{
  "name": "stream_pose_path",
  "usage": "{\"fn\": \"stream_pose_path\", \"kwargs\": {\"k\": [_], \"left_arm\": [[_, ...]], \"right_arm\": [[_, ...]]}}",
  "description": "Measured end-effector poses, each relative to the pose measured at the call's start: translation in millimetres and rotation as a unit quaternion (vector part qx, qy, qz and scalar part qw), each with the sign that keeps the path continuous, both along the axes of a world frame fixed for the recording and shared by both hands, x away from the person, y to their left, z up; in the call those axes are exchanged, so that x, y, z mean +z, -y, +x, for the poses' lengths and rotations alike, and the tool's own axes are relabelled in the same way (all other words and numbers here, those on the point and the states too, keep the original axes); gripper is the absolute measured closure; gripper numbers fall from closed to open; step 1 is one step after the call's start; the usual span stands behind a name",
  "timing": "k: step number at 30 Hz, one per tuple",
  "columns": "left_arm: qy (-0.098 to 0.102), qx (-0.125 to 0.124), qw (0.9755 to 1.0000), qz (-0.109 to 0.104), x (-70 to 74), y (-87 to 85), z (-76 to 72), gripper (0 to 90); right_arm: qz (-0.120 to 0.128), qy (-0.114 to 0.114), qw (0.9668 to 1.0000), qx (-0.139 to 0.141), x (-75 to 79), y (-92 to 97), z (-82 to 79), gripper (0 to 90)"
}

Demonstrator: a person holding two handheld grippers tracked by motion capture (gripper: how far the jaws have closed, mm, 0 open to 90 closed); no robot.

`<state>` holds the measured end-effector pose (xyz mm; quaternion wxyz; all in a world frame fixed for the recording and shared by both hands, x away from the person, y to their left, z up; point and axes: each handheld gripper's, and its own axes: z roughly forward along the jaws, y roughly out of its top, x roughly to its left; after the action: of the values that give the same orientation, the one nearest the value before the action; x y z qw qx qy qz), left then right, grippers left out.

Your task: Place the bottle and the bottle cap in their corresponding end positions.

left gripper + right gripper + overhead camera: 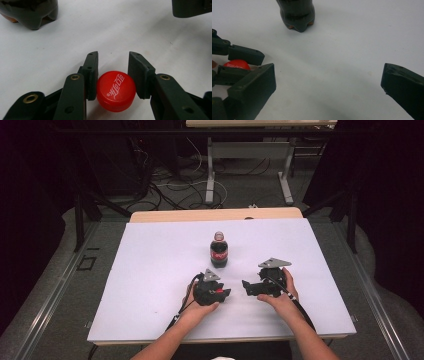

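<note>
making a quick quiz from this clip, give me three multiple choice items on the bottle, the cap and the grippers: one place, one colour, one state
1. Where does the bottle stand?
A. on the white sheet, beyond the grippers
B. on the floor
C. lying between the hands

2. What colour is the cap?
A. blue
B. red
C. white

3. How is the left gripper?
A. wide open over nothing
B. clamped on the bottle
C. shut on the cap

Key: 1 A, the high view shows it upright past both grippers; 2 B, red with white lettering; 3 C, both pads press the cap's sides, while the right gripper stands open.
</note>
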<state>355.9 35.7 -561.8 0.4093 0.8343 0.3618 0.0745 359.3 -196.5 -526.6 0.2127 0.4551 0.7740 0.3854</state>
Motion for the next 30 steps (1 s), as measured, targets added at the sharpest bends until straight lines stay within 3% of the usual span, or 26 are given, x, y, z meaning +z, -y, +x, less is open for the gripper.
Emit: {"fn": "stream_pose_path", "kwargs": {"k": [3, 7, 12, 17, 23, 25, 30], "left_arm": [[0.002, 0.001, 0.9999, 0.012, -1.3, 1.4, 0.4, 61.0], [-0.002, 0.002, 1.0, 0.008, -1.2, 1.1, 1.9, 58.1], [-0.007, 0.013, 0.9999, 0.001, 2.6, -2.5, 2.4, 48.3], [-0.003, 0.027, 0.9996, -0.003, 14.9, -16.7, 4.2, 34.4], [0.028, 0.04, 0.9988, 0.006, 32.6, -42.8, 1.9, 28.5], [0.045, 0.044, 0.998, -0.007, 37.2, -52.8, 1.1, 28.1], [0.06, 0.06, 0.9962, -0.018, 48.7, -80.3, 0.5, 26.2]], "right_arm": [[0.005, -0.006, 1.0, -0.005, -0.8, 1.0, 0.1, 0.0], [0.007, -0.006, 0.9999, -0.006, -1.7, 2.3, 0.5, 0.0], [0.008, -0.005, 0.9999, -0.004, -0.9, 2.2, -0.3, 0.0], [0.005, -0.004, 1.0, -0.006, 2.1, 2.7, -2.7, 0.0], [0.001, 0.001, 1.0, -0.005, 1.3, 5.5, -6.7, 0.0], [0.0, -0.003, 1.0, -0.008, 1.2, 7.0, -7.9, 0.0], [0.001, -0.003, 0.9999, -0.016, 2.2, 12.9, -10.4, 0.0]]}}
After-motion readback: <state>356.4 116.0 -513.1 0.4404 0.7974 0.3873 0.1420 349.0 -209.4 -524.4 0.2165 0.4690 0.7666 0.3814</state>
